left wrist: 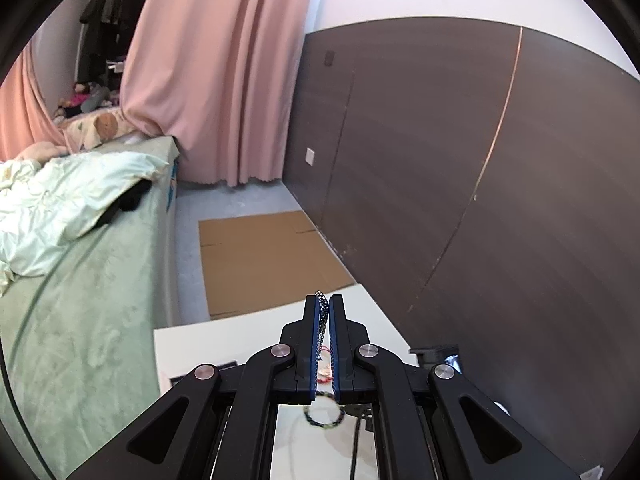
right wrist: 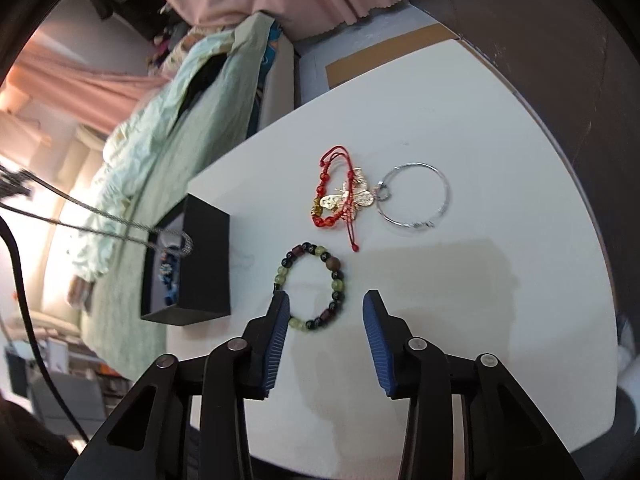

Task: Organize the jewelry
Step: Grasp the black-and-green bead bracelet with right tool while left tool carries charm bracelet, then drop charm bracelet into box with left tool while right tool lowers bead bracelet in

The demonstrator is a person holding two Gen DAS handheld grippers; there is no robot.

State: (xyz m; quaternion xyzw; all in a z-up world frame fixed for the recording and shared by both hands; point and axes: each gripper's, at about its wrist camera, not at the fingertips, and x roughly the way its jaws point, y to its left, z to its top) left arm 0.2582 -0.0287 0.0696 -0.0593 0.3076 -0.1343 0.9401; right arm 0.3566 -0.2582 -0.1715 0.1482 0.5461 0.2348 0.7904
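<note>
My left gripper (left wrist: 324, 300) is shut on a thin metal chain necklace (left wrist: 322, 320), held high above the white table (left wrist: 240, 344). In the right wrist view the chain (right wrist: 120, 232) runs down into an open black jewelry box (right wrist: 200, 264) at the table's left. My right gripper (right wrist: 326, 300) is open and empty, hovering just above a green and dark beaded bracelet (right wrist: 316, 284). Beyond it lie a red cord bracelet (right wrist: 336, 196) with gold charms (right wrist: 360, 198) and a silver bangle (right wrist: 416, 194).
A bed with pale green bedding (left wrist: 80, 280) runs along the table's left side. Flattened cardboard (left wrist: 264, 260) lies on the floor beyond the table. A dark wood wall panel (left wrist: 480, 160) stands to the right and pink curtains (left wrist: 216, 72) hang behind.
</note>
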